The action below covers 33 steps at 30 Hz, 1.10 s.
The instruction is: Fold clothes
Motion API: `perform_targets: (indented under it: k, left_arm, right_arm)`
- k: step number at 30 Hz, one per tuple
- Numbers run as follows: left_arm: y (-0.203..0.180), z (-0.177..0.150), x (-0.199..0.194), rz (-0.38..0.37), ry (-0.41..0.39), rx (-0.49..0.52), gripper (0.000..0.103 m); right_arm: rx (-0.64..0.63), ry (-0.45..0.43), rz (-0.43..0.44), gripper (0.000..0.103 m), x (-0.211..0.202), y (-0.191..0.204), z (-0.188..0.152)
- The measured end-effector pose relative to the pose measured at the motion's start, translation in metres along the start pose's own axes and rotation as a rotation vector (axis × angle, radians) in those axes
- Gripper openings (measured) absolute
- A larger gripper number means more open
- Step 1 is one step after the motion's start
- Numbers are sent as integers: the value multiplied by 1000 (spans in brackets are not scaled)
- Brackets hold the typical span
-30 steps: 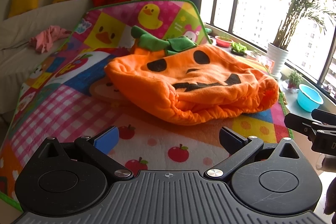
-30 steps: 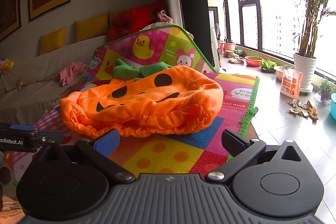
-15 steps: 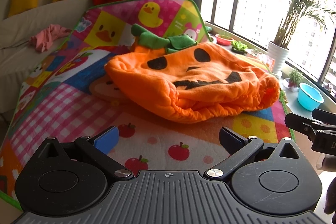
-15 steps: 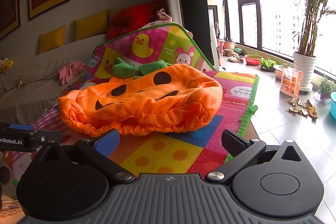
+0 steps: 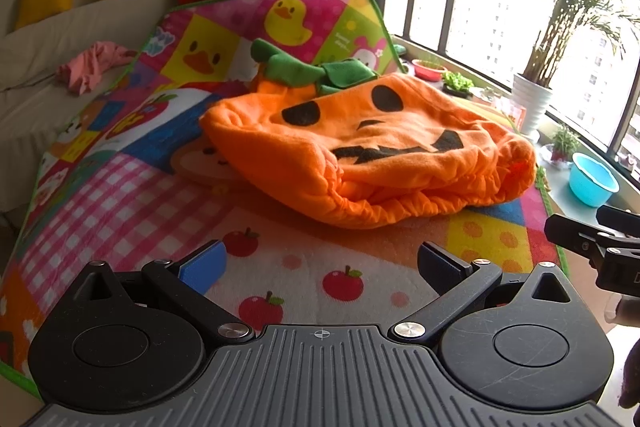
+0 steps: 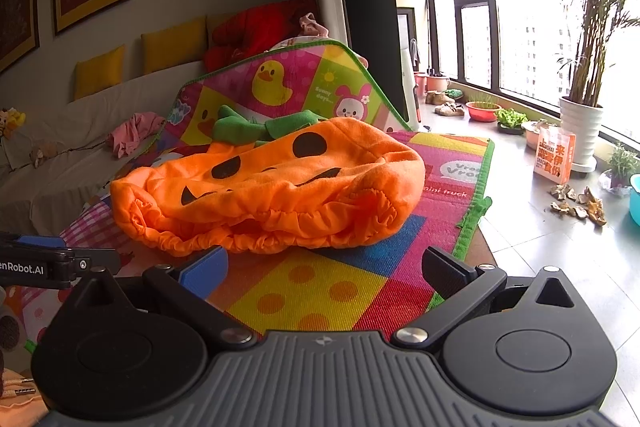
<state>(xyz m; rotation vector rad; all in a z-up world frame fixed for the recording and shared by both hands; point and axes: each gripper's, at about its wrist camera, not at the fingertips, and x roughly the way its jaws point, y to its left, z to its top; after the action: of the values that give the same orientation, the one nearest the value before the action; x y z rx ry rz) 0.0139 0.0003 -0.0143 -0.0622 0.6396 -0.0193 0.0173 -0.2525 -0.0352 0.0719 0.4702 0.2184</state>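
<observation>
- Pumpkin costume (image 5: 360,147), orange fleece with a black jack-o'-lantern face and a green leaf collar (image 5: 316,71), lies rumpled and unfolded on a bright play mat (image 5: 120,187) spread over the surface, its gathered elastic hem (image 5: 400,207) facing both cameras.
- Left hand-held gripper (image 5: 320,263) hovers over the mat's apple print with its jaws spread wide and nothing between them; the costume sits at 12 to 1 o'clock in its view, near but apart from the fingertips.
- Right hand-held gripper (image 6: 324,267) is likewise wide open and empty above the yellow dotted square; the costume lies at 11 to 12 o'clock ahead of it, its hem just beyond the blue-padded finger (image 6: 204,269).
- Each tool shows in the other's view: the right one at 3 o'clock from the left camera, the left one at 9 o'clock from the right camera, so the pair flank the garment's near edge.
- Step in hand appears to be the approach for a first grasp; no fold looks started.
- Doing it well likely means each gripper pinching the hem at opposite ends, catching both fleece layers, then pulling outward to flatten the puffed body before any fold.
- Risk, by judgement: bulky fleece and elastic may bunch or slip from a shallow pinch, and the mat itself could get snagged if the jaws dip too low.
</observation>
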Motion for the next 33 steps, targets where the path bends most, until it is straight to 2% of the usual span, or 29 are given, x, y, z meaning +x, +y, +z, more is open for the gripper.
perform_targets:
  k: [7, 11, 14, 16, 20, 23, 26, 30, 33]
  left_arm:
    - [2, 6, 10, 10, -1, 26, 103]
    - [2, 20, 33, 82, -33, 113, 103]
    - [3, 30, 56, 98, -10, 126, 103]
    - [2, 34, 70, 85, 11, 157, 103]
    - [6, 38, 95, 147, 5, 228, 103]
    - [19, 43, 109, 196, -4, 246, 103]
    - [37, 45, 100, 237, -34, 271, 103]
    - [59, 47, 85, 299, -75, 299, 103]
    - [70, 47, 51, 308, -108, 298, 103]
  right_arm:
    - [-44, 7, -17, 103, 9, -1, 0]
    - [-147, -9, -141, 103, 33, -8, 11]
    - [-221, -9, -235, 103, 61, -18, 20]
    - [-289, 21, -283, 103, 86, -21, 22]
    - [-373, 65, -357, 103, 133, -26, 30]
    - [-380, 51, -412, 103, 151, -31, 40]
    - [-345, 36, -434, 103, 147, -38, 49]
    - [-354, 37, -368, 103, 118, -30, 44]
    - [-403, 36, -327, 103, 82, -11, 30]
